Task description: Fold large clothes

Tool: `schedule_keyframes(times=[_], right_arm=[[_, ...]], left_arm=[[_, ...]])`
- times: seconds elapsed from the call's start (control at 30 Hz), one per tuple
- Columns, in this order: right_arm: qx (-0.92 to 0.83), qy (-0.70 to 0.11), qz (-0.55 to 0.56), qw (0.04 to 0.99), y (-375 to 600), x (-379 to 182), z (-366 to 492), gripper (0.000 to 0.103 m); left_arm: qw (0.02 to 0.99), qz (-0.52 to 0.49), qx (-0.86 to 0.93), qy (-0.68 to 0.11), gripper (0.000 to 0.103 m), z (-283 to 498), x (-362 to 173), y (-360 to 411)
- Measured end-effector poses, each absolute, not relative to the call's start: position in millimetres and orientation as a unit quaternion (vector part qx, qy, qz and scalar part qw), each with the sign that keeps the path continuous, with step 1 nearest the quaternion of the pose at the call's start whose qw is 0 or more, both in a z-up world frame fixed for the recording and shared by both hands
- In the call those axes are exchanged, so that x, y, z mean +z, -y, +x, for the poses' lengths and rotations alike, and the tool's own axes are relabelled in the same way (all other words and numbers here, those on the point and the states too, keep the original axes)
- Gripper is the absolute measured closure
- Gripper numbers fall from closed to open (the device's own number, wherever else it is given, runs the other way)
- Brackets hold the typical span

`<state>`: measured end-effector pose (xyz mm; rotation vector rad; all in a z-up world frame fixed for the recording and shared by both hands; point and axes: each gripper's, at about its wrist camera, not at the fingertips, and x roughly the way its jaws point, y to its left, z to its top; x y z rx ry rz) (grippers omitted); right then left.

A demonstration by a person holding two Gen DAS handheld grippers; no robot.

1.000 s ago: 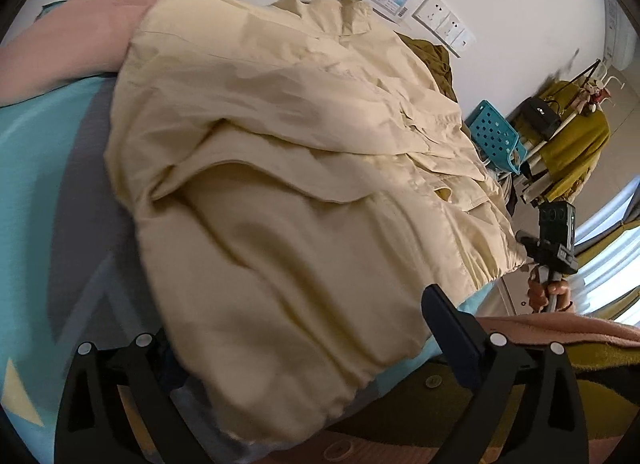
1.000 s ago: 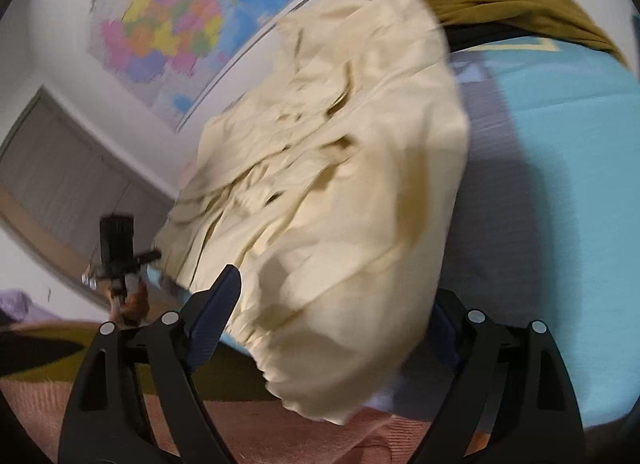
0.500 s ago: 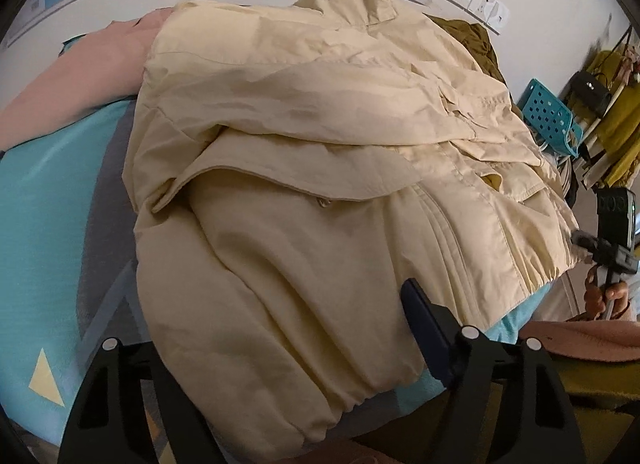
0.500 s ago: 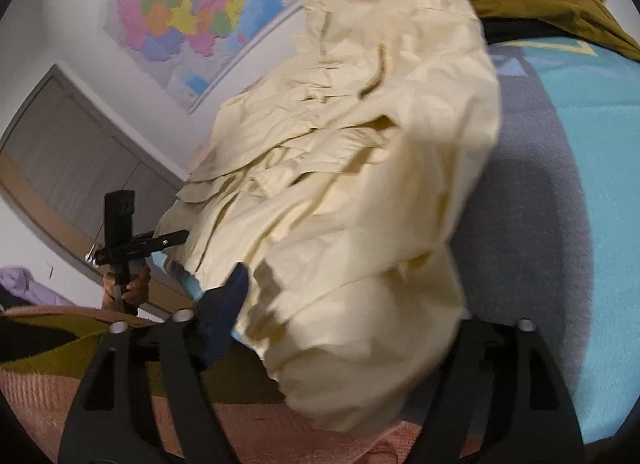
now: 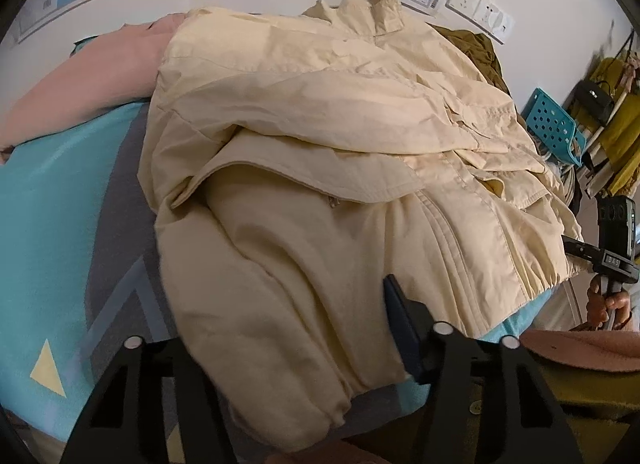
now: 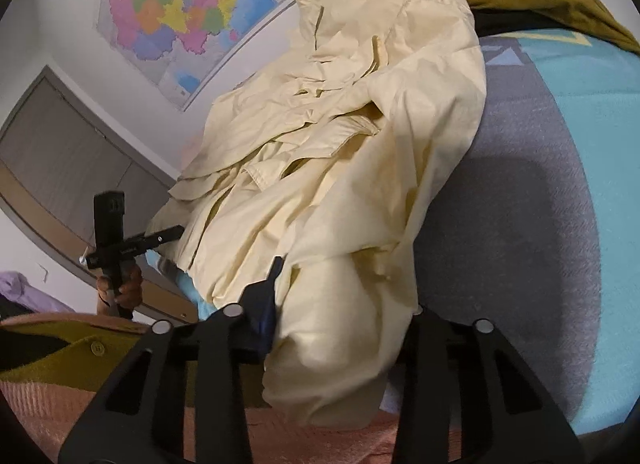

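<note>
Cream jacket [image 5: 320,168] lies bunched on the blue-grey bed cover [image 5: 52,224], its near hem draped over both tools. We see the left gripper [image 5: 288,348] and right gripper [image 6: 340,304] each w/ fabric between spread jaws; one finger per tool is hidden, so actual grip can't be judged.

White-walled bedroom, maps on the wall

A bed [image 5: 52,224] in a teal and grey cover fills the foreground. A coloured wall map [image 6: 188,12] hangs at 11 o'clock above grey cabinet doors [image 6: 60,156]. In the left view, 2 wall sockets [image 5: 478,8] sit at 1 o'clock; a perforated teal basket [image 5: 554,124] at 3 o'clock.
</note>
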<state>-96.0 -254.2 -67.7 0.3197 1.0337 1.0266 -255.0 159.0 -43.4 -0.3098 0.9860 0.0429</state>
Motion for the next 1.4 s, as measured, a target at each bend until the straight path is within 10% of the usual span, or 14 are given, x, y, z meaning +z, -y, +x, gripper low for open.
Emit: schedule_keyframes(times=[0.13,0.4,0.77,1.2,1.4], right_arm=[[0.491,-0.443,0.172,0.73,254.1,-47.4,-98.6,0.086],[0.545,-0.372,0.187,0.728,258.5,5.6,-112.5,0.088],[0.513,-0.426,0.188,0.721,263.5,-30.2,-105.6,0.084],[0.487,-0.468,0.175,0.716,272.1,-54.5,-106.7,0.055],[0.49,-0.487,0.169,0.703,268.4,-65.3,-109.1,0.044]], left_arm=[[0.871,-0.195,0.004,-0.451,0.075,-260.7,-34.0,-173.5],[0.89,-0.222,-0.03,-0.398,0.083,-278.9,10.2,-187.8],[0.89,-0.125,0.005,-0.439,0.08,-267.7,3.0,-159.7],[0.877,-0.125,0.021,-0.463,0.071,-277.5,-19.2,-164.7],[0.863,-0.153,-0.003,-0.481,0.049,-282.4,-33.8,-174.4]])
